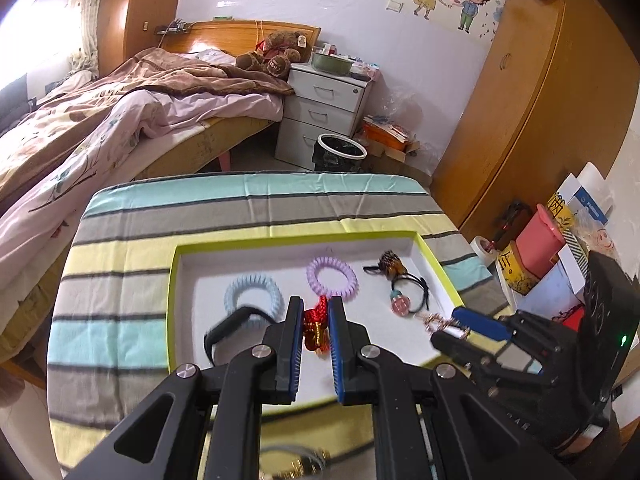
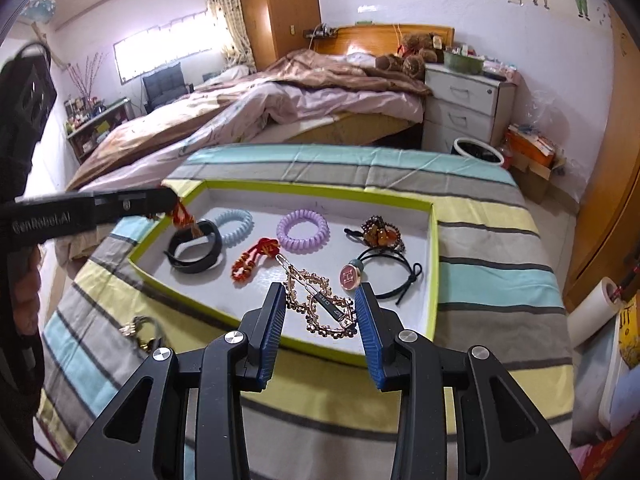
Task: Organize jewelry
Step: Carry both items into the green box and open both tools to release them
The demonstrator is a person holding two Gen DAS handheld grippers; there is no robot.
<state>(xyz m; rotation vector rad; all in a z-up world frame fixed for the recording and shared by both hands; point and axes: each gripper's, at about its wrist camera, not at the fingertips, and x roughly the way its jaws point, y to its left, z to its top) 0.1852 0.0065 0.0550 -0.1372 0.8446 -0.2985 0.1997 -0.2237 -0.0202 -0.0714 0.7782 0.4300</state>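
Table (image 2: 500,248) under striped cloth, bed behind it. On the cloth sits a shallow tray (image 2: 434,264), white floor, lime rim; most of the jewelry lies in it.

Tray contents, big to small: black band (image 2: 196,254) at the left end; blue coil tie (image 2: 236,226) touching it; purple coil tie (image 2: 303,231) mid-tray; black elastic with pink disc (image 2: 384,276) to the right; amber bead clip (image 2: 380,236) just behind that; red knot charm (image 2: 254,262) lying flat between band and purple tie.

Right gripper (image 2: 320,308) stands wide, jaws either side of a gold chain hair clip (image 2: 320,306) lying on the tray floor near the front rim. Not clamped on it, as far as the right view shows.

Left gripper (image 1: 316,328), narrow, is closed on a second red tasselled charm (image 1: 316,330); in the right view that charm dangles from its tips over the tray's left corner, above the band.

One small gold piece (image 2: 138,332) lies outside the tray on the cloth, front left; too blurred to name.

Step, by my reading: placing pieces into the tray. The left is about to set down its charm. The next move calls for lowering it to a bare patch of floor clear of the band, then opening. The right would back off without dragging the chain. The stray gold piece is not yet collected.
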